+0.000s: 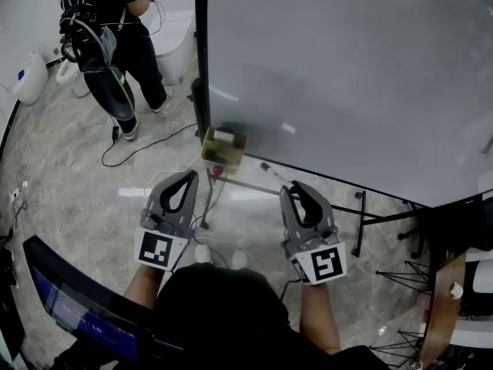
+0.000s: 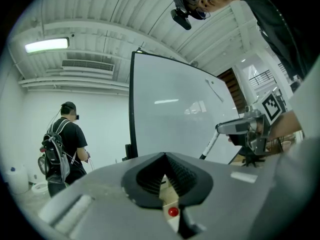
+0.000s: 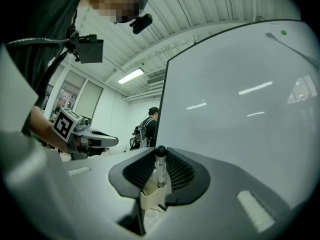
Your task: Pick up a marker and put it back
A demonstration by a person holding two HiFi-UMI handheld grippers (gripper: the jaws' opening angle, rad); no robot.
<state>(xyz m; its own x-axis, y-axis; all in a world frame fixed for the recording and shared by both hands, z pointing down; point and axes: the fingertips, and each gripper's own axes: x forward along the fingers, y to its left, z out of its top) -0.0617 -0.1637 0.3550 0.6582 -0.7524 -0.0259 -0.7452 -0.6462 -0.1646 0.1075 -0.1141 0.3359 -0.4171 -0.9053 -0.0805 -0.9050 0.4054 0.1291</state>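
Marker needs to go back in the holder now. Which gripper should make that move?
Right. The right gripper is shut on the marker, and the beige holder shows straight ahead past its jaws in the right gripper view. The left gripper holds nothing.

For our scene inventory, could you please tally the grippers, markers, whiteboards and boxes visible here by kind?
Grippers: 2, the left gripper and the right gripper.
Markers: 1, the marker in the right gripper's fingers; what the box holds is unclear.
Whiteboards: 1, the whiteboard.
Boxes: 1, the tan box at its lower corner.
Total: 5.
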